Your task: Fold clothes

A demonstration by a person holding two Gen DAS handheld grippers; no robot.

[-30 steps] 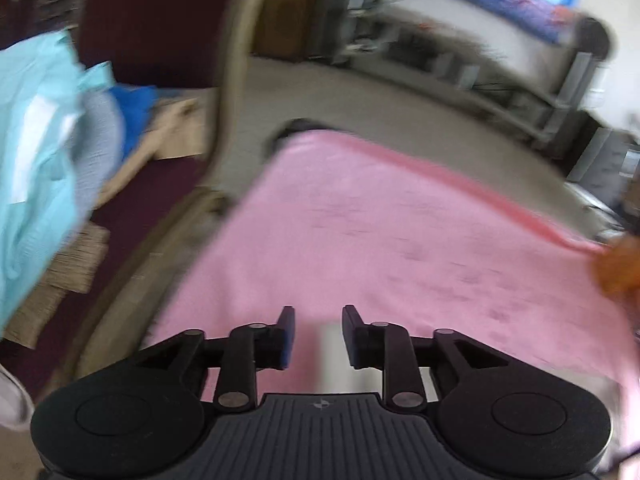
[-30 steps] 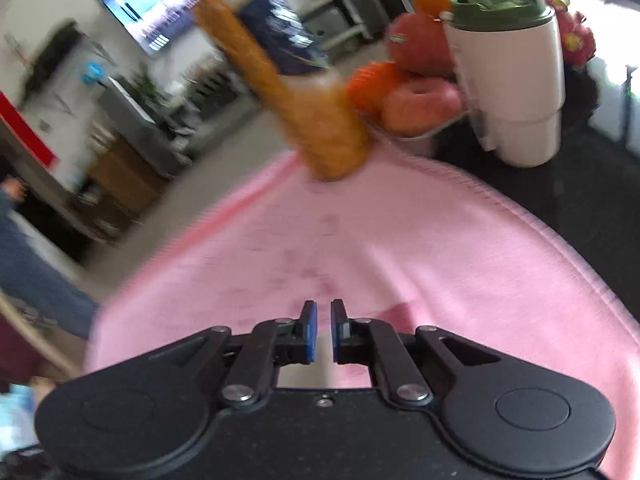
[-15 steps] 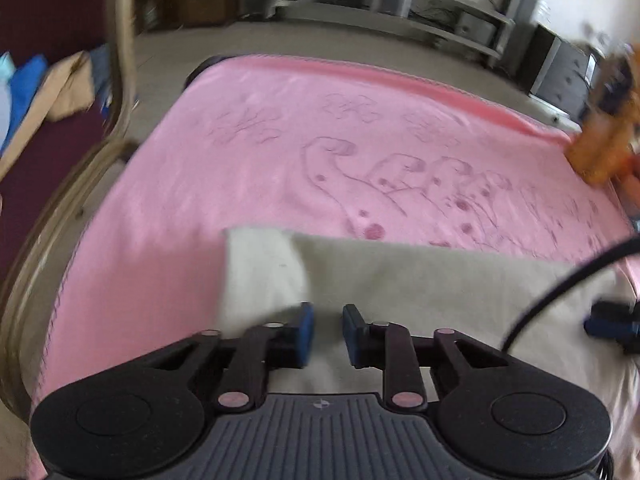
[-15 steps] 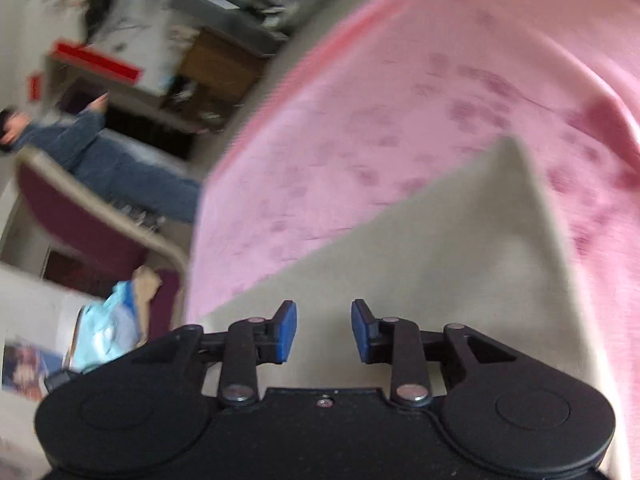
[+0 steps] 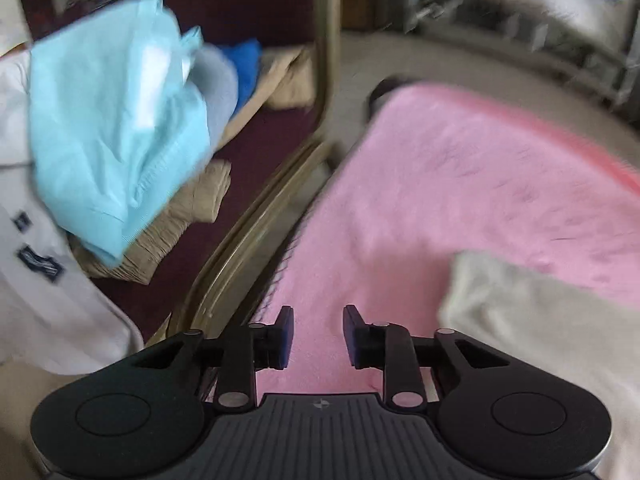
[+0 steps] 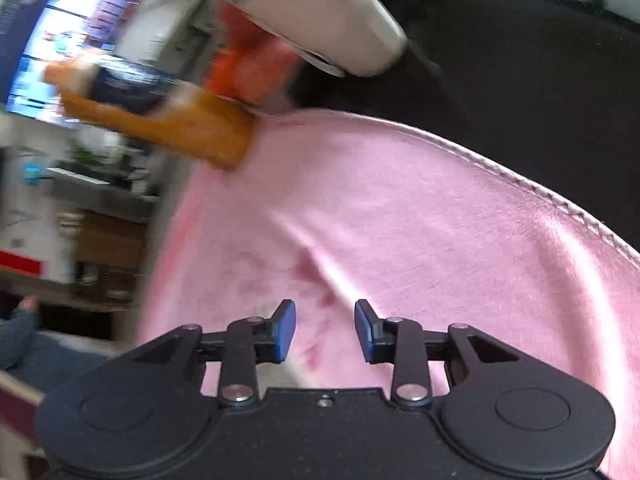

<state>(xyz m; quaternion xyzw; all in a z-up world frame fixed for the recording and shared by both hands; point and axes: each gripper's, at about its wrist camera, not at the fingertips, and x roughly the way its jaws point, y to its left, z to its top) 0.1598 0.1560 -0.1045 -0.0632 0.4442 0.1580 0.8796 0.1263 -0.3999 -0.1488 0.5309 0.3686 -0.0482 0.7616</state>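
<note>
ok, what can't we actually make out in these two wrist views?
- Beige garment, left wrist view: runs off the right and bottom edges, partly behind the left tool, so its fold state is unclear.
- Clothes pile on the chair, left wrist view: motion blur, items hard to separate.
- White cup and orange box, right wrist view: blurred, cup cut by the top edge.
- Beige garment: only a sliver shows behind the open right tool.

We see open pink blanket (image 5: 460, 184) ahead, but a chair frame (image 5: 256, 224) blocks the left and a white cup (image 6: 320, 12) blocks the far right.
</note>
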